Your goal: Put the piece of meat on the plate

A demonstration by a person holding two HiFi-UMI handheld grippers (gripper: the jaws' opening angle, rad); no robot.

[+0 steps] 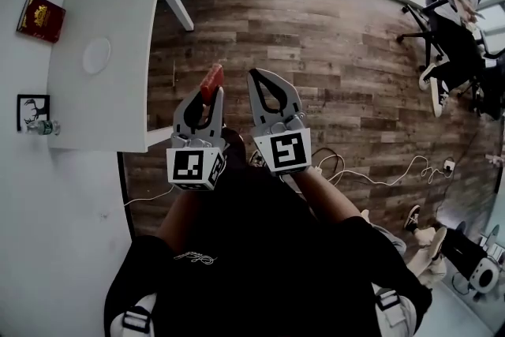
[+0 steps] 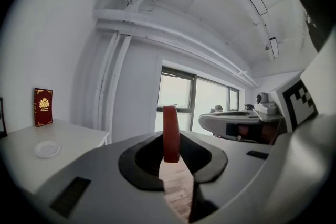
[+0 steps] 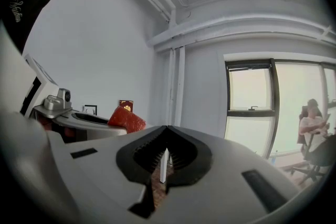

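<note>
We count 2 grippers, the left gripper (image 1: 207,96) and right gripper (image 1: 255,76), 1 piece of meat (image 1: 213,78), 1 plate (image 1: 96,56), 1 table (image 1: 130,20), 1 red book (image 1: 40,17), 1 framed picture (image 1: 33,111).

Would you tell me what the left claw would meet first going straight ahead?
Likely nothing near: the left claw, shut on the piece of meat, aims right of the white table, toward the window.

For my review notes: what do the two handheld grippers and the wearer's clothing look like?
Both the left gripper and right gripper are light grey plastic, tapering to pointed tips, with black lining inside. Each carries a white cube printed with black square markers. The person wears a black short-sleeved top.
</note>
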